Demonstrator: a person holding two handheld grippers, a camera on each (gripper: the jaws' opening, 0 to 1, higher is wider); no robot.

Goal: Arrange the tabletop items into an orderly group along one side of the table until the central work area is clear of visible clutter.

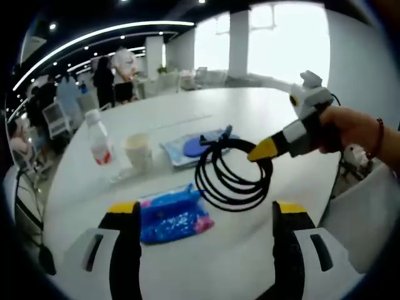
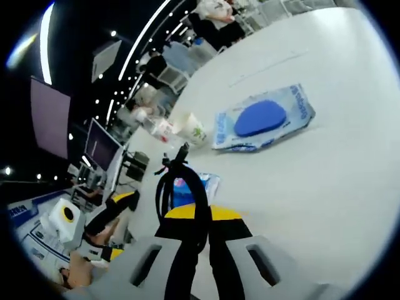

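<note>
Black cable coil [image 1: 232,175], several loops bundled, tied at one point with short ends sticking out; lifted off the white table [image 1: 250,112], hanging tilted above the near middle. Clamped at its rim by the right gripper [image 1: 262,150], yellow-tipped jaws closed on the loops, held by a hand [image 1: 353,128] entering from the right. In the right gripper view, same coil [image 2: 184,187] seen edge-on, rising between the closed yellow-and-black jaws of the right gripper [image 2: 201,215].

Blue glittery pouch [image 1: 172,215] lying flat on the table, just beside the coil and close in front of the left gripper [image 1: 203,209]. Left gripper jaws standing wide apart, nothing between them.

Beyond the coil: clear packet with a blue disc inside [image 1: 194,148], flat on the table; also seen in the right gripper view [image 2: 262,120]. Beside it a pale paper cup [image 1: 139,151], upright. Further left a clear plastic bottle [image 1: 99,140], red label, white cap, upright.

Left gripper [image 2: 109,215] also seen at lower left in the right gripper view. People [image 1: 112,75] standing well beyond the table's far edge.
</note>
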